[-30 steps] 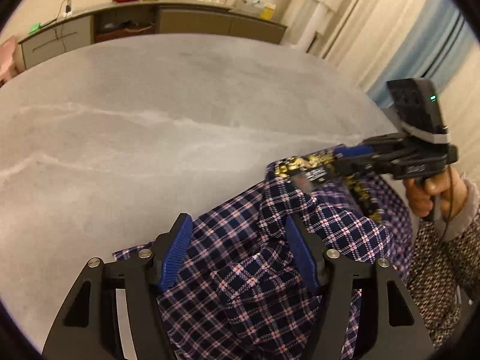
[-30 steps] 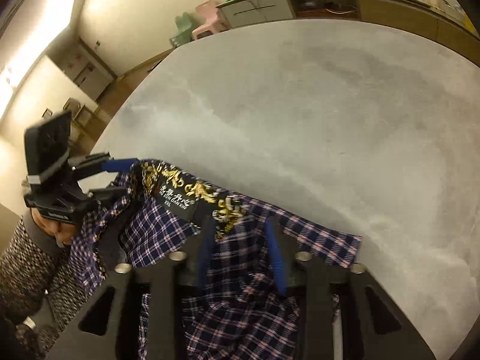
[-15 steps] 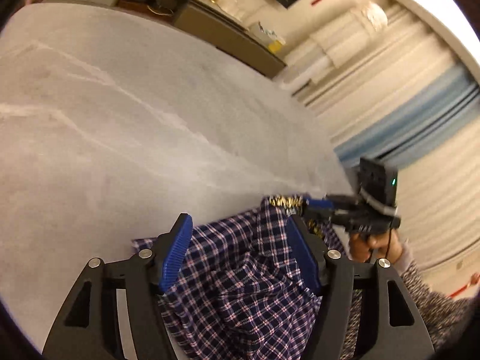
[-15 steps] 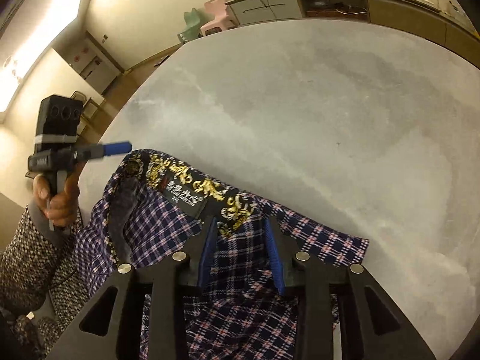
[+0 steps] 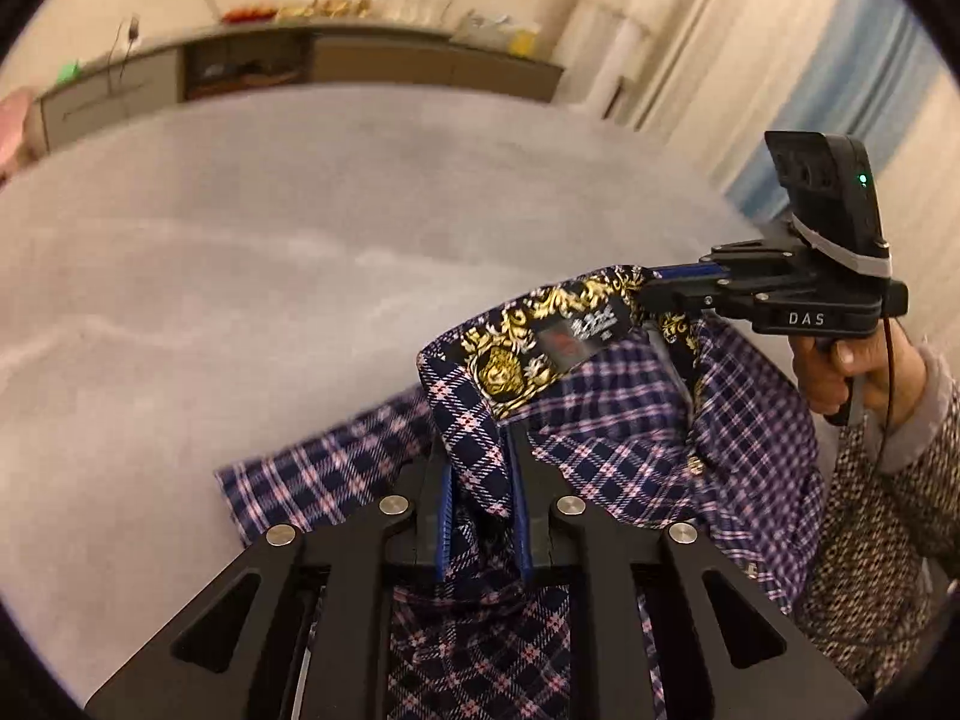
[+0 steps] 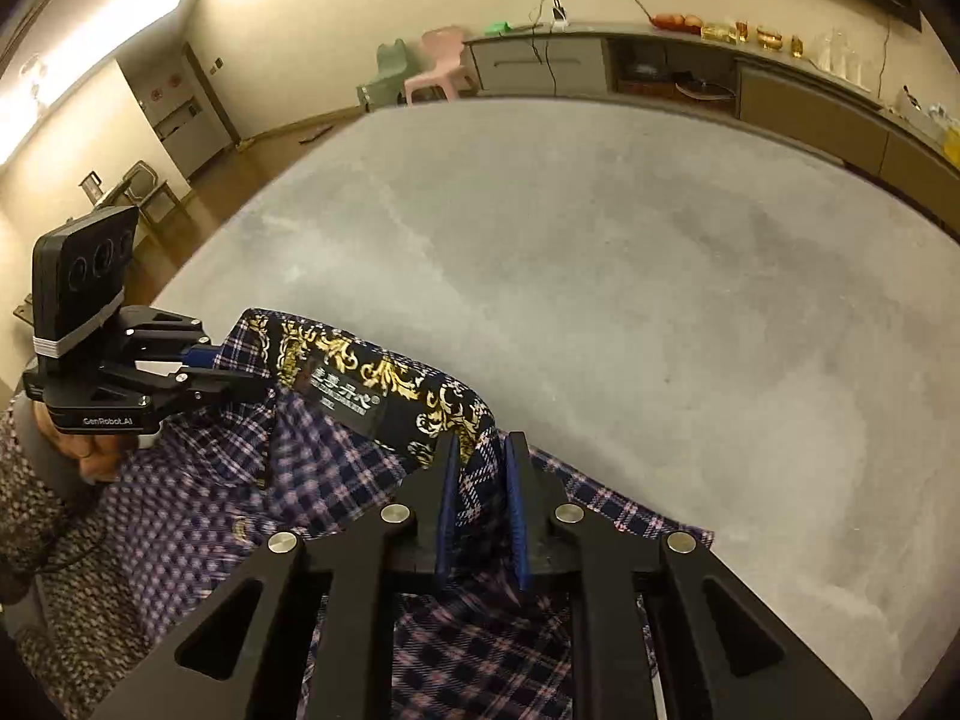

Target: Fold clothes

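A navy plaid shirt [image 5: 600, 408] [image 6: 210, 510] with a gold-patterned inner collar and a label [image 5: 576, 330] [image 6: 348, 390] lies at the near edge of the grey table [image 5: 240, 270] [image 6: 600, 270]. My left gripper [image 5: 480, 438] [image 6: 228, 372] is closing on the collar's left end, and plaid cloth fills the gap between its blue pads. At the collar's right end my right gripper [image 6: 480, 450] [image 5: 648, 282] is closing too, its pads pressing a fold of the cloth. The collar hangs raised between the two grippers.
The table stretches away beyond the shirt. A long sideboard [image 5: 300, 66] [image 6: 660, 66] runs along the far wall, with a pink chair [image 6: 438, 60] and a green one [image 6: 390, 69] beside it. Curtains [image 5: 720, 48] hang on the right. A hand [image 5: 840, 372] and tweed sleeve [image 5: 870, 510] hold the right gripper.
Both pairs of jaws have narrowed onto the collar; the left stood wide before. The left gripper swung away and came back to the collar's end. The collar now stands higher.
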{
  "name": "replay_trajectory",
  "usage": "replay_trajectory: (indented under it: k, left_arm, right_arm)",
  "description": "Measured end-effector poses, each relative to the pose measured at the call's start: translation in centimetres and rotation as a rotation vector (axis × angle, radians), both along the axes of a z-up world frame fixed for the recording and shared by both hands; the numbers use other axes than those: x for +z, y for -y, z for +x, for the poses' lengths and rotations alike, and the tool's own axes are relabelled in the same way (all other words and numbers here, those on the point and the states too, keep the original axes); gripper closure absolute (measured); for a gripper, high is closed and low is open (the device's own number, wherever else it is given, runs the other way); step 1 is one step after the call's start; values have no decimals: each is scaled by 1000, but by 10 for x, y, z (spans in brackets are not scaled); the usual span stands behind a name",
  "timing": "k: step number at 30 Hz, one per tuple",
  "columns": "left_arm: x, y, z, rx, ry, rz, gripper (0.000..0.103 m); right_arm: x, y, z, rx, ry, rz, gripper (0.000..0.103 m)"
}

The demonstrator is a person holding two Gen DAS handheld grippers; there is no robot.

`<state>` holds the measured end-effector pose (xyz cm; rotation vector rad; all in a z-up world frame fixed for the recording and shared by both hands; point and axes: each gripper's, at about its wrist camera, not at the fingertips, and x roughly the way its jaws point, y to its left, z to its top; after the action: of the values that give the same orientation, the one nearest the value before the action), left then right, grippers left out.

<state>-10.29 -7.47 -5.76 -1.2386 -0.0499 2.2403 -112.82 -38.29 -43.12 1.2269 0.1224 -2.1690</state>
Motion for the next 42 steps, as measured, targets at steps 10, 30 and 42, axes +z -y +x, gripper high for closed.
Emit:
replay_trajectory:
  k: [10, 30, 42]
  left_arm:
    - [10, 12, 4, 72, -24, -18, 59]
    - [25, -16, 51, 15, -116, -64, 58]
    - [13, -30, 62, 96, -123, -218, 47]
  right_arm:
    - [29, -29, 61, 28, 9, 30, 61]
    - [55, -68, 145, -141, -97, 282, 68]
    - [78, -48, 209, -5, -50, 125, 67]
